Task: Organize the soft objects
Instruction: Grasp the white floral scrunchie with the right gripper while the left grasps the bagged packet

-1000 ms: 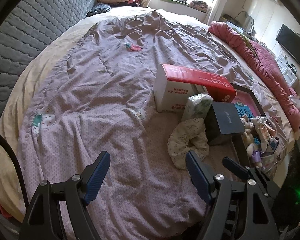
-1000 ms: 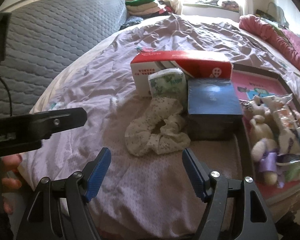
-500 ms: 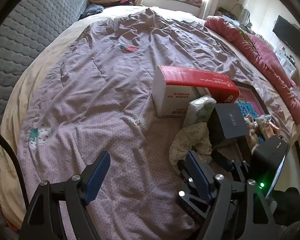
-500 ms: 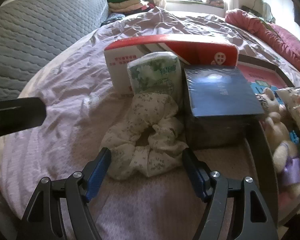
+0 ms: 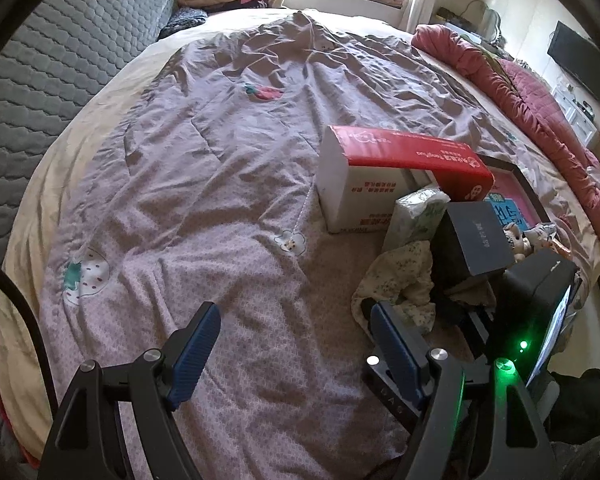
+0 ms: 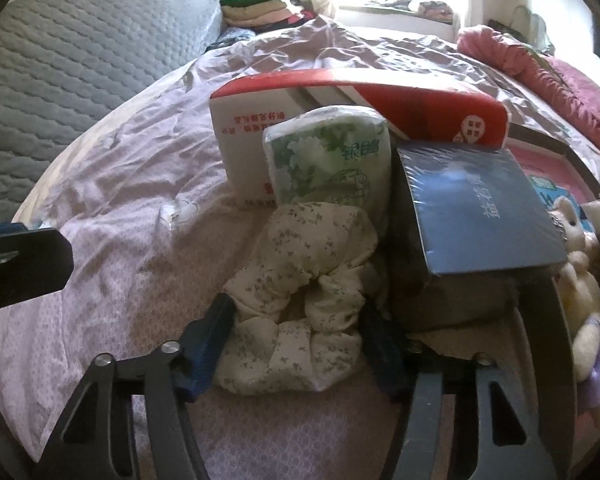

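We see a cream scrunchie (image 6: 300, 292) with a tiny green sprig print, bunched into a puffy ring on the bed's lilac quilt (image 6: 112, 240), in front of a green tissue pack (image 6: 328, 156) and beside a dark blue box (image 6: 476, 216). Its long axis runs away from us toward the pack. Our right tongs (image 6: 296, 336) straddle its near end, pads touching fabric, not yet squeezed. Our left tongs (image 5: 296, 344) hang open over bare quilt.
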